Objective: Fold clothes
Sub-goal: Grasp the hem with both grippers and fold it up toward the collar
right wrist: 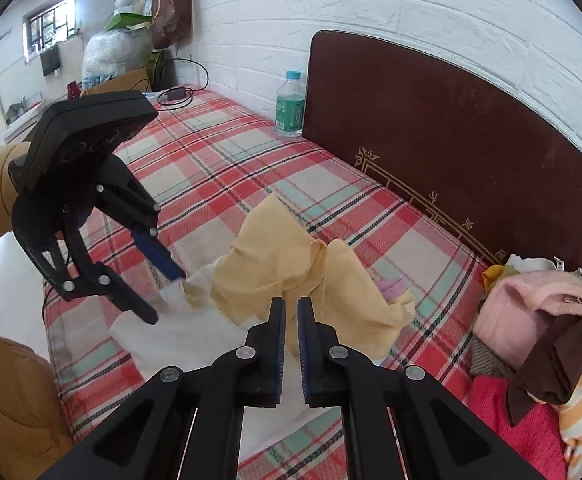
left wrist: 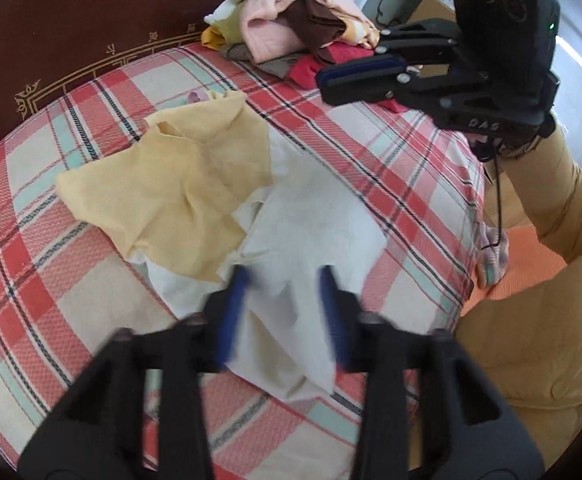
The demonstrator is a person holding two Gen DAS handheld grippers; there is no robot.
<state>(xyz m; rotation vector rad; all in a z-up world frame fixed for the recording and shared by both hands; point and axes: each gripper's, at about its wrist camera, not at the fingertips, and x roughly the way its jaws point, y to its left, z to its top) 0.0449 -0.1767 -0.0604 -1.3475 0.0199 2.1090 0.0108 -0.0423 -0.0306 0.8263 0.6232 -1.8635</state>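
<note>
A crumpled yellow garment [left wrist: 171, 184] lies on the plaid bed sheet [left wrist: 31, 264], partly overlapping a white garment [left wrist: 299, 240] spread beside it toward the bed's near edge. The left tool [left wrist: 283, 312] hangs low over the white garment with its blue-padded fingers [left wrist: 233, 312] spread well apart and nothing between them; motion blur in its own view makes it hard to say whether the tips touch the fabric, though from the right wrist view the left tool [right wrist: 163, 292] appears just above the white cloth's edge. The right tool [right wrist: 291, 312] is raised above the bed, its fingers [right wrist: 277, 340] drawn nearly together with only a narrow gap and holding nothing; in the left wrist view it [left wrist: 323, 80] sits in front of a pile of clothes [left wrist: 291, 28] heaped at the dark headboard [left wrist: 71, 20]. A water bottle [right wrist: 290, 104] stands at the headboard's far end against the white brick wall [right wrist: 411, 8].
</note>
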